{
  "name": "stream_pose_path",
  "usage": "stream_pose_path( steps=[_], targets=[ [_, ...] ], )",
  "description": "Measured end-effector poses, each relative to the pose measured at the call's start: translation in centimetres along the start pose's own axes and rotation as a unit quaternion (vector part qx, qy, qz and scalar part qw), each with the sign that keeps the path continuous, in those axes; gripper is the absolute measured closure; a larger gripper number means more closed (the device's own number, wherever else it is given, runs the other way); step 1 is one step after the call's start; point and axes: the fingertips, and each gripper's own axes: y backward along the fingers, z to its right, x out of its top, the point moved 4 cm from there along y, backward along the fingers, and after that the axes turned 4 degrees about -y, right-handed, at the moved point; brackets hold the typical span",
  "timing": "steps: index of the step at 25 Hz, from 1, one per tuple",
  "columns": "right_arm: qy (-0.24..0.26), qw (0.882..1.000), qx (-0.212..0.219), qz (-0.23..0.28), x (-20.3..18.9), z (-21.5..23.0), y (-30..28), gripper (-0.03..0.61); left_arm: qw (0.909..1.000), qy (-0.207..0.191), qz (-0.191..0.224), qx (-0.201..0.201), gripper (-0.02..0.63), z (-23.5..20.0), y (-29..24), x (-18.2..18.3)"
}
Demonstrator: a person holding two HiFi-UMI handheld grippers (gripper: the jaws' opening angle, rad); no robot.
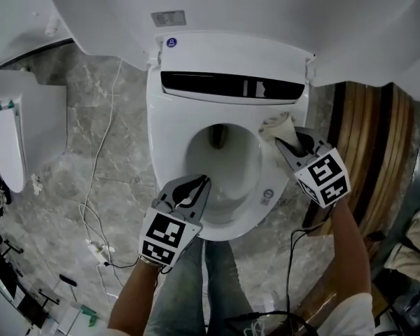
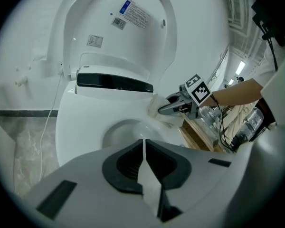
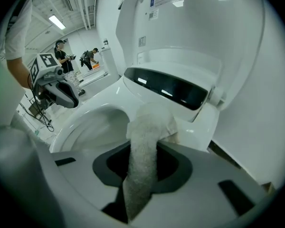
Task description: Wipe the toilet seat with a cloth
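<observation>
The white toilet seat point(image 1: 169, 142) lies down around the bowl, and the lid point(image 2: 133, 37) stands raised behind it. My right gripper point(image 1: 281, 143) is shut on a pale cloth point(image 1: 274, 125), which rests on the seat's right rear part near the dark control strip point(image 1: 231, 86). In the right gripper view the cloth point(image 3: 149, 122) runs out between the jaws onto the seat point(image 3: 80, 115). My left gripper point(image 1: 203, 183) hovers over the seat's front rim, shut and empty. Its closed jaws show in the left gripper view point(image 2: 143, 148), with the right gripper point(image 2: 173, 107) and cloth point(image 2: 156, 107) beyond.
White cables point(image 1: 98, 180) and a power strip point(image 1: 98, 251) lie on the marble floor at the left. A white fixture point(image 1: 14, 142) stands at the far left. Wooden slats point(image 1: 367, 152) run close along the toilet's right. Two people point(image 3: 61, 56) stand far off.
</observation>
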Motion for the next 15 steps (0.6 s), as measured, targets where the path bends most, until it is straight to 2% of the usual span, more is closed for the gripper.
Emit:
stream_pose_path(
  steps=[5, 15],
  targets=[
    [-0.02, 1.0, 0.014, -0.002, -3.5, -3.3, 1.0, 0.489, 1.0, 0.006, -0.002, 0.005, 0.583, 1.1, 1.2, -1.7],
    [-0.031, 0.998, 0.051, -0.026, -11.0, -13.8, 3.0, 0.489, 0.9992, 0.036, -0.001, 0.019, 0.583, 5.7, 4.9, -6.4]
  ],
)
